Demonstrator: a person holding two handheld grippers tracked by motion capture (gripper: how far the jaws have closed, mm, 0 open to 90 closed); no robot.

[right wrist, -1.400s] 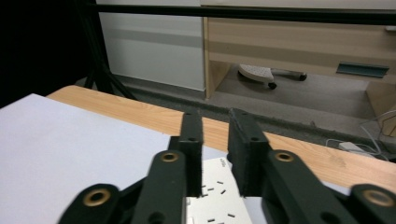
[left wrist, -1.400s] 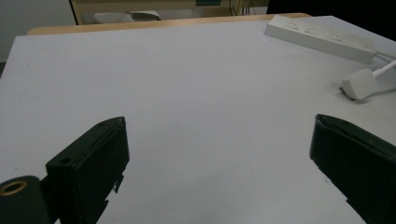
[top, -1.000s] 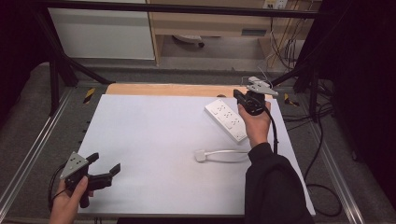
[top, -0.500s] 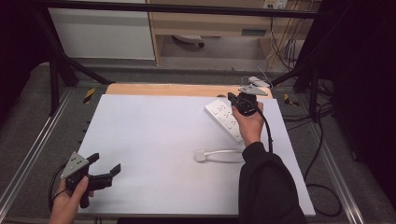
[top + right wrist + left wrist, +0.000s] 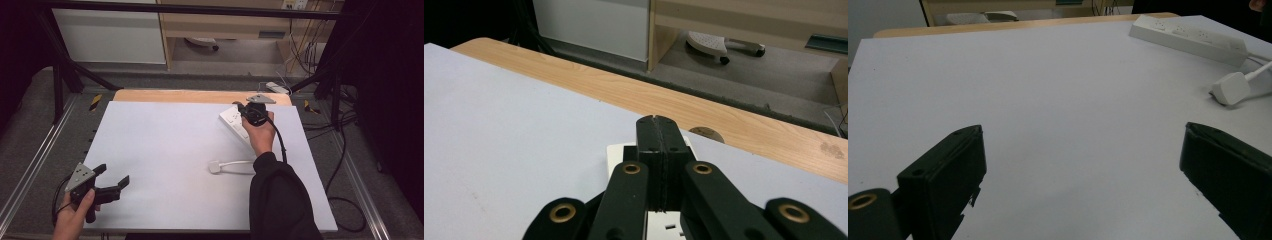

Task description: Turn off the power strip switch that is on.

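my right gripper (image 5: 248, 111) sits over the far end of the white power strip (image 5: 234, 121), at the far right of the white table (image 5: 165, 150). in the right gripper view its jaws are pressed together with nothing between them, above the strip's end. the strip's plug (image 5: 215, 167) lies nearer, beside my right sleeve. my left gripper (image 5: 111, 179) rests at the near left corner, jaws wide apart, well away from the strip.
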